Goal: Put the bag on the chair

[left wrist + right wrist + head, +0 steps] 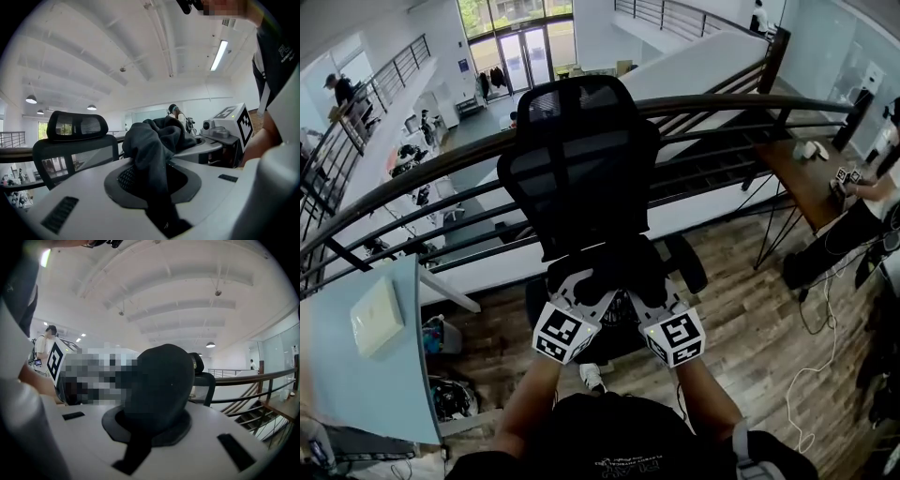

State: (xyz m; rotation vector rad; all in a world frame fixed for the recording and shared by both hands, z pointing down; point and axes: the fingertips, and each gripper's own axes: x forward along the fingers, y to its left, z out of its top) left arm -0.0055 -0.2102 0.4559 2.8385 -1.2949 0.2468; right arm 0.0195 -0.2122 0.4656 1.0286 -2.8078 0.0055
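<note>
A black office chair (581,159) with a mesh back stands against the railing, facing me. Just above its seat hangs a black cloth bag (605,267), bunched up between both grippers. My left gripper (581,292) is shut on the bag's left side. In the left gripper view the dark fabric (152,145) rises out of the left gripper (157,180), with the chair back (75,157) behind it. My right gripper (649,295) is shut on the bag's right side. In the right gripper view the cloth (161,385) bulges over the right gripper (150,425). The seat is mostly hidden by the bag.
A dark curved railing (741,103) runs behind the chair, with a drop to a lower floor beyond it. A wooden table (811,178) with a person beside it stands at the right. A pale blue panel (361,347) stands at the left. Cables (816,375) trail over the wood floor.
</note>
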